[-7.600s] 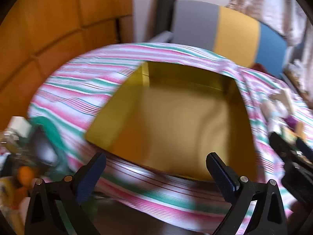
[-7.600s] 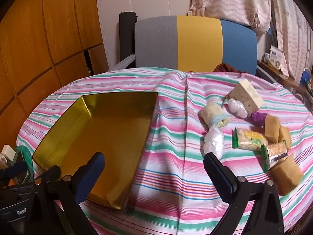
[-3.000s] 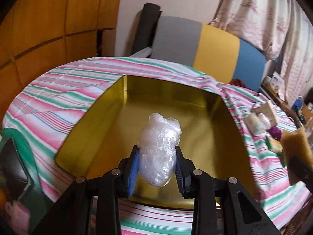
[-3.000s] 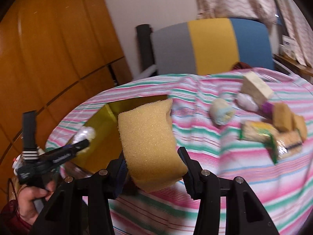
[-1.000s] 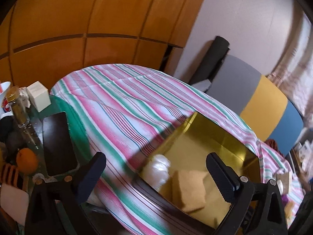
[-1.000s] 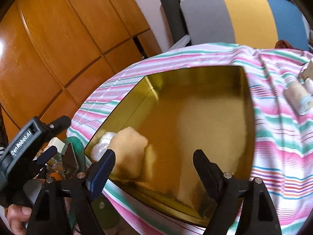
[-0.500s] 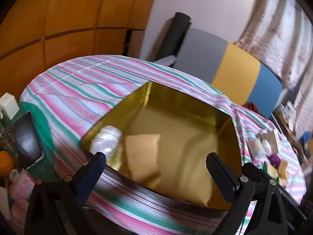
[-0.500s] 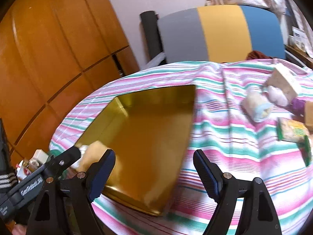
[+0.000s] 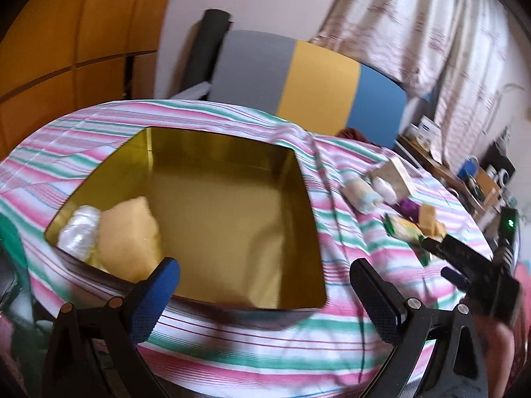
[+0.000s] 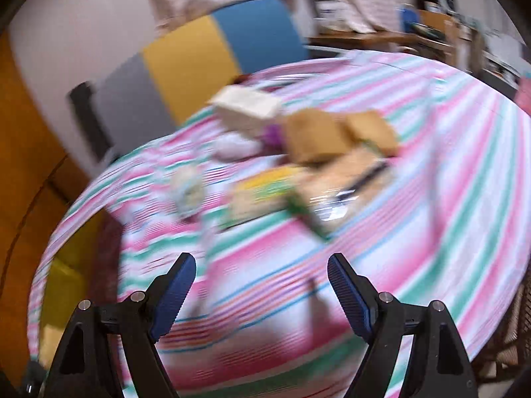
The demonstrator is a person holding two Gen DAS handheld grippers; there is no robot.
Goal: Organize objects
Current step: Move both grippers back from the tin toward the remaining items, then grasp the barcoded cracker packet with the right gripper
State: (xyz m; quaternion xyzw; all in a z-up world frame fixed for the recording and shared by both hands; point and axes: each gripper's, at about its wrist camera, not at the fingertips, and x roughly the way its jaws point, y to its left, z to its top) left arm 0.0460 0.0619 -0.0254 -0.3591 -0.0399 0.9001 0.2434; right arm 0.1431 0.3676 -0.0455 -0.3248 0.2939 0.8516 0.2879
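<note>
A gold tin (image 9: 232,152) lies on the striped tablecloth. In its near-left corner sit a yellow sponge (image 9: 127,237) and a clear plastic bundle (image 9: 79,232). My left gripper (image 9: 264,270) is open and empty over the tin's near edge. The right gripper (image 10: 262,267) is open and empty above bare cloth, and also shows at the right edge of the left wrist view (image 9: 471,265). Ahead of it lies a blurred cluster: two tan sponges (image 10: 315,132), a green-and-yellow packet (image 10: 262,192), a clear wrapped packet (image 10: 338,192), a cream box (image 10: 247,106) and a white roll (image 10: 187,189).
A grey, yellow and blue chair back (image 9: 308,86) stands behind the round table (image 9: 252,348). Wooden panels (image 9: 66,43) fill the left, curtains (image 9: 415,26) the right. A cluttered side shelf (image 9: 464,172) sits at far right. The table's near edge drops off below both grippers.
Both grippers let go of their loads into the tin earlier. Over the last second the right gripper swung right from the tin toward the object cluster; the left view turned right too.
</note>
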